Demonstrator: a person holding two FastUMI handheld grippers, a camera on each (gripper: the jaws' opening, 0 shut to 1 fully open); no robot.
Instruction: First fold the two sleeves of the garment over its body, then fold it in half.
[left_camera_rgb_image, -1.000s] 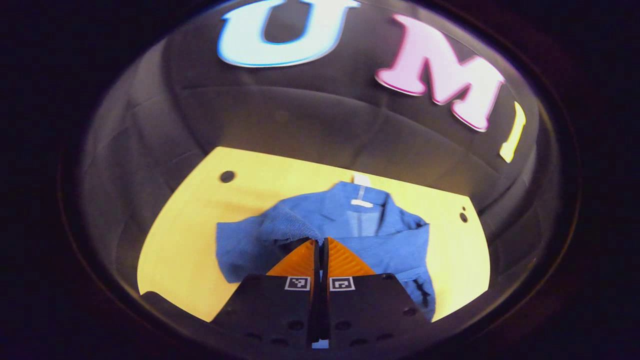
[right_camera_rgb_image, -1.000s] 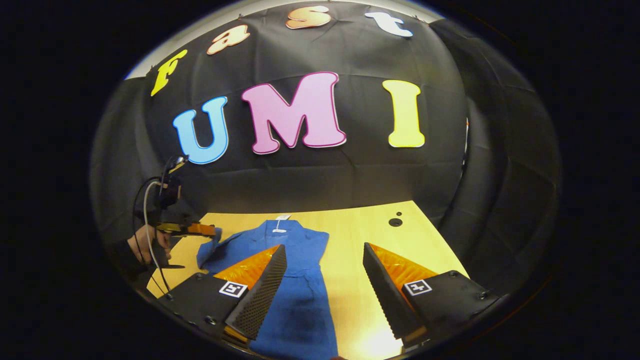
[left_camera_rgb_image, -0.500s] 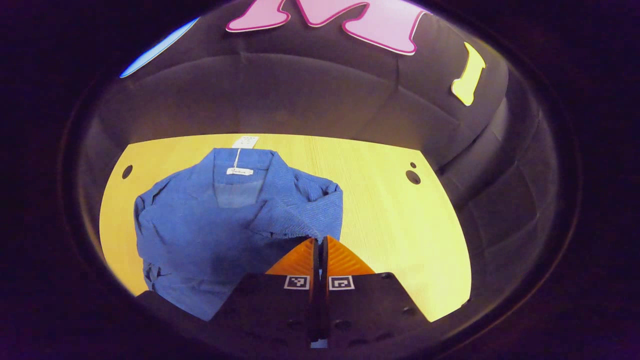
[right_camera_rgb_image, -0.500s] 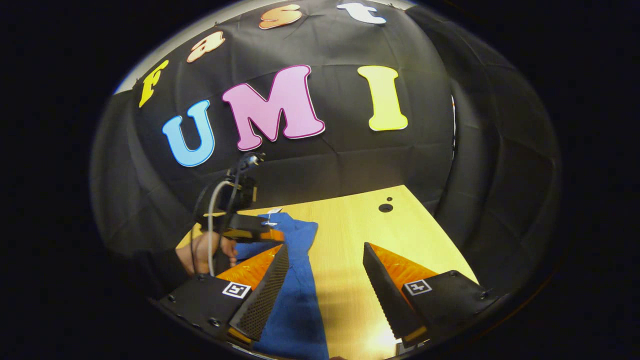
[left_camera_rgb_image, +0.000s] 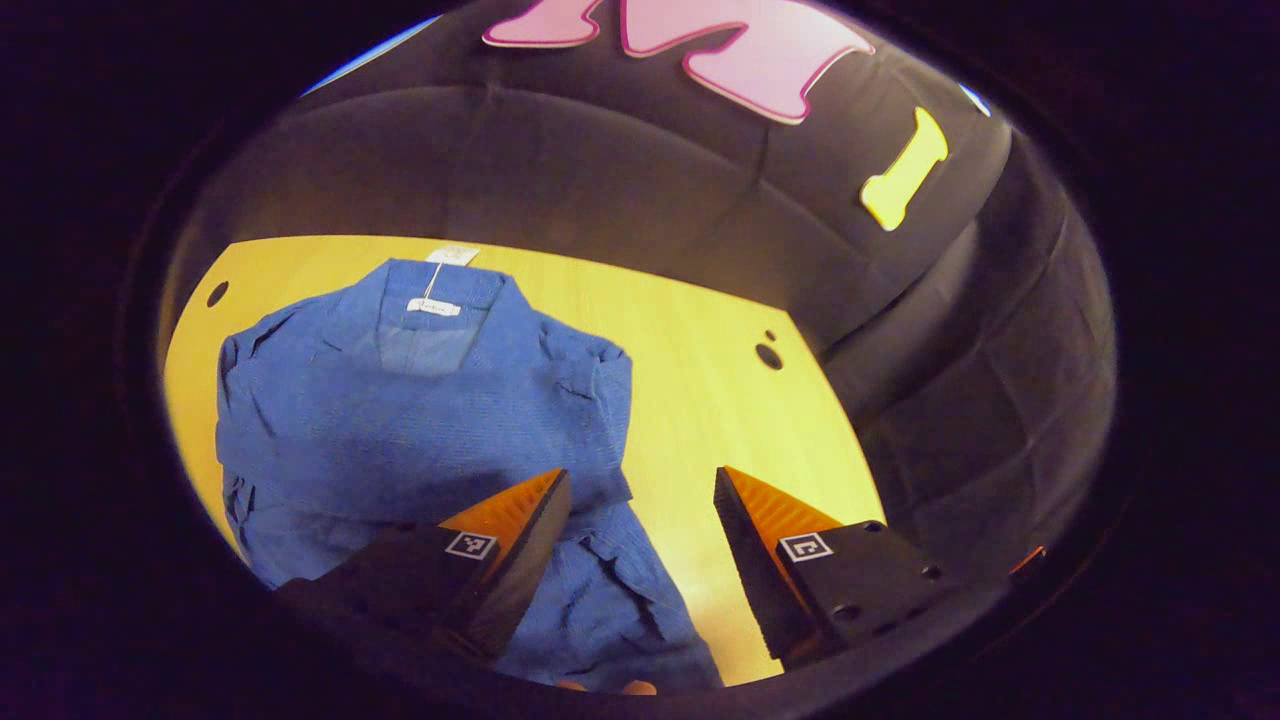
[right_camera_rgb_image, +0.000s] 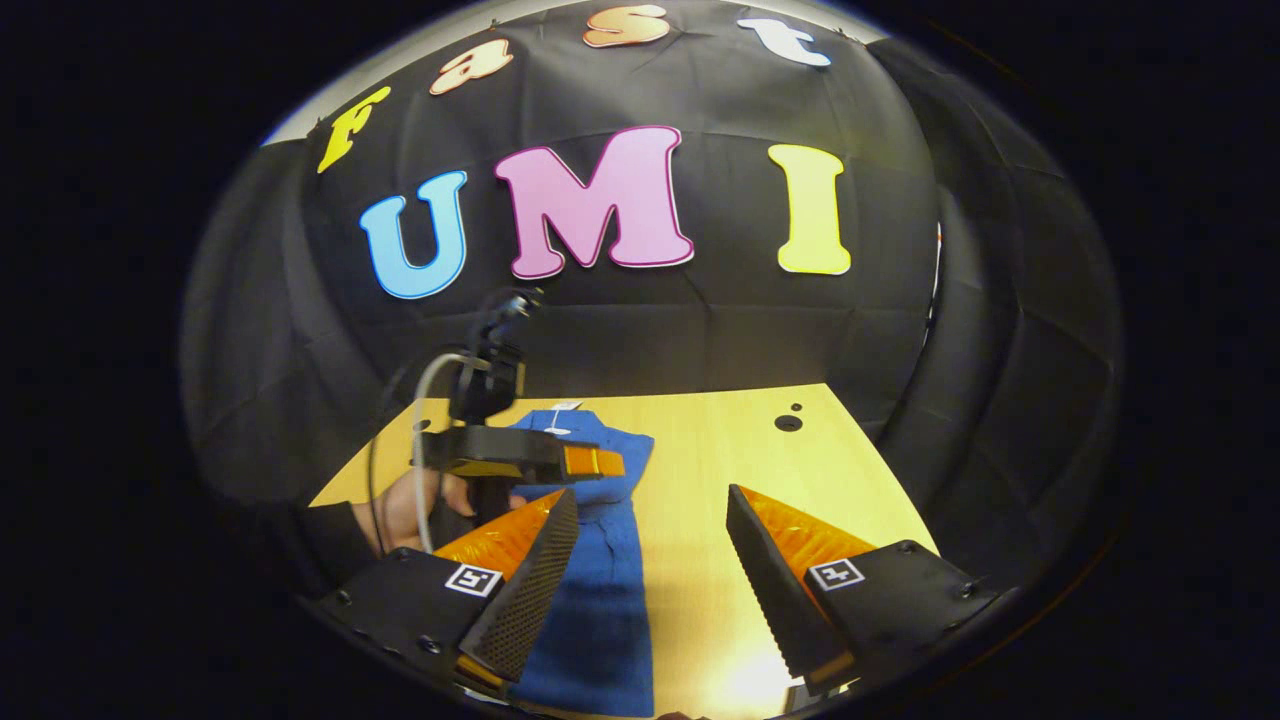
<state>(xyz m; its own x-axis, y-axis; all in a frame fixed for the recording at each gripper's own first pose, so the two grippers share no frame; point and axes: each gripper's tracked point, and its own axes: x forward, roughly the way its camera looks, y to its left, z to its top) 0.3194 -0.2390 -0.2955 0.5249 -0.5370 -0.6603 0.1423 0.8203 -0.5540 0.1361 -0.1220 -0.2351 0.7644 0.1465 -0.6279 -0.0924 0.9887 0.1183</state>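
**Blue garment on desk, both hand-held grippers open above it**

The blue garment (left_camera_rgb_image: 400, 420) lies flat on the yellow wooden desk (left_camera_rgb_image: 720, 420), collar toward the black cloth wall, with a small white label at the neck (left_camera_rgb_image: 433, 307) and a white paper tag (left_camera_rgb_image: 452, 256) lying on the desk just past the collar. One sleeve is folded across the body; its cuff edge lies near the garment's edge on the side toward the bare desk. The lower part of the garment is rumpled near the view's bottom.

Left hand-held gripper (left_camera_rgb_image: 640, 490): fingers spread apart, nothing between them, hovering over the garment's lower edge and the bare desk beside it. In the right gripper view it (right_camera_rgb_image: 590, 461) is seen from the side, above the garment (right_camera_rgb_image: 600, 600), with a hand (right_camera_rgb_image: 410, 510) on its grip and a cable looping off it.

Right hand-held gripper (right_camera_rgb_image: 650, 510): fingers wide apart, empty, aimed over the garment's edge and the desk (right_camera_rgb_image: 720, 440).

Two dark holes mark the desk's far corner (left_camera_rgb_image: 768, 353).
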